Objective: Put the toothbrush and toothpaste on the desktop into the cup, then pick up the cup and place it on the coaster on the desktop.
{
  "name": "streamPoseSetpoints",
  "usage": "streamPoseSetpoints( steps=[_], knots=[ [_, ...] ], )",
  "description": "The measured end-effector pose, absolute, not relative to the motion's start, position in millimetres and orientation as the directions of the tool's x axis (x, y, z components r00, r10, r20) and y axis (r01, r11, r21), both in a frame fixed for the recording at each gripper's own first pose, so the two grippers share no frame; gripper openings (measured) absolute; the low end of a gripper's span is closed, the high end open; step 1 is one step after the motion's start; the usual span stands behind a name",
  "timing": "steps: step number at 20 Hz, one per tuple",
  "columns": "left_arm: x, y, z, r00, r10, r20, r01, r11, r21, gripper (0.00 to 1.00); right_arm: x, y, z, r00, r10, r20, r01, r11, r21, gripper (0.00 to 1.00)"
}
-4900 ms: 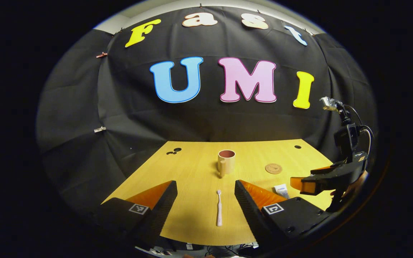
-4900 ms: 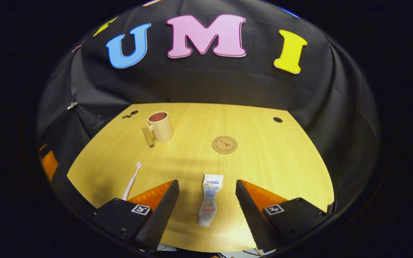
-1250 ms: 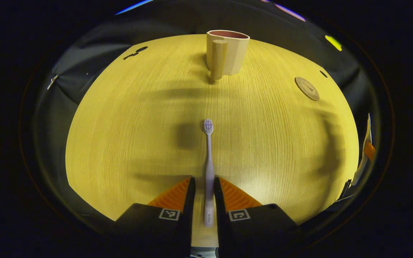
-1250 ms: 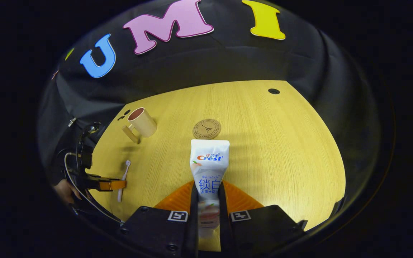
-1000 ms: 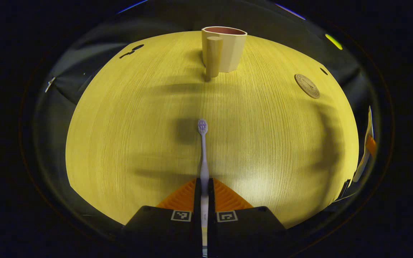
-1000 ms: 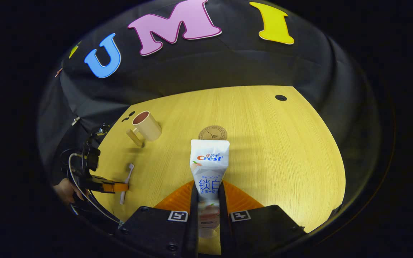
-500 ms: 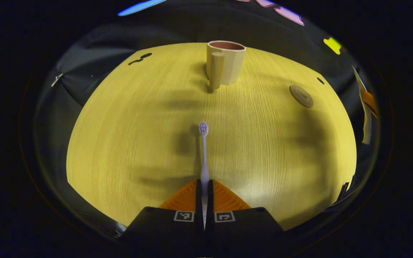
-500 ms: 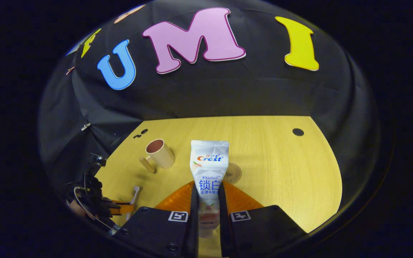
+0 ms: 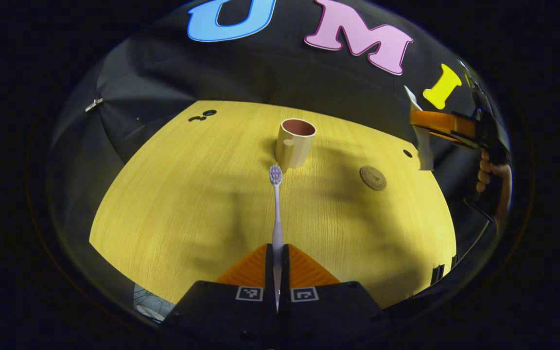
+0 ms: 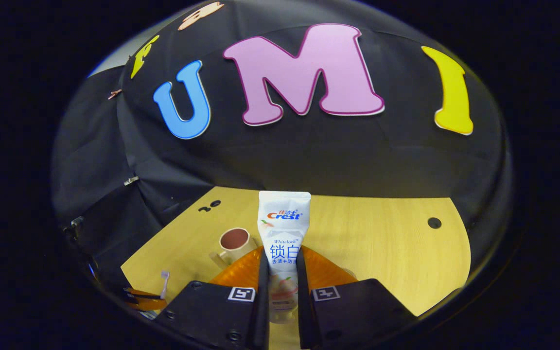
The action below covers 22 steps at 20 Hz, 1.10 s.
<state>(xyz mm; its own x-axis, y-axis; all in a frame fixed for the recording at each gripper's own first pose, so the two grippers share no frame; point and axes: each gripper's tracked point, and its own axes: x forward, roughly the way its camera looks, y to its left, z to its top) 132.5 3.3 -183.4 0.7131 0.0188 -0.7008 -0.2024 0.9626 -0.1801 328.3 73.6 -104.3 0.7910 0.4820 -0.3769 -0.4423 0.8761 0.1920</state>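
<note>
My left gripper is shut on the handle of a pale pink toothbrush, held off the wooden table with its head pointing toward the beige cup. The cup stands upright at the table's far middle, its handle facing me. A round brown coaster lies to the cup's right. My right gripper is shut on a white toothpaste tube, raised high above the table. In the right gripper view the cup sits lower left of the tube, and the toothbrush shows at far left.
The right gripper with the tube and a hand appear at the right edge of the left gripper view. Small dark holes mark the table's far left, another hole its far right. Black cloth surrounds the table.
Both grippers have lifted their loads upward off the table. The left one tilted up, so the toothbrush head now lines up near the cup. The right one rose and hides the coaster behind its fingers.
</note>
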Motion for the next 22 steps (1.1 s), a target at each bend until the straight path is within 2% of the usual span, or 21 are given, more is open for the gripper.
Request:
streamPoseSetpoints(
  steps=[8,13,22],
  knots=[
    [98.7,6.1,-167.3,0.774,0.016,-0.633,-0.204,0.953,-0.225,0.06,374.2,155.2,-79.4,0.806,0.529,-0.265,-0.491,0.848,0.199,0.27],
    [79.1,21.7,-162.1,0.804,0.058,-0.592,-0.231,0.947,-0.221,0.06,399.0,197.9,-90.8,0.804,0.545,-0.239,-0.511,0.838,0.193,0.27],
    [76.3,43.0,-147.8,0.848,0.115,-0.517,-0.314,0.895,-0.316,0.06,430.0,253.4,-126.6,0.805,0.562,-0.192,-0.543,0.827,0.143,0.28]
  ],
)
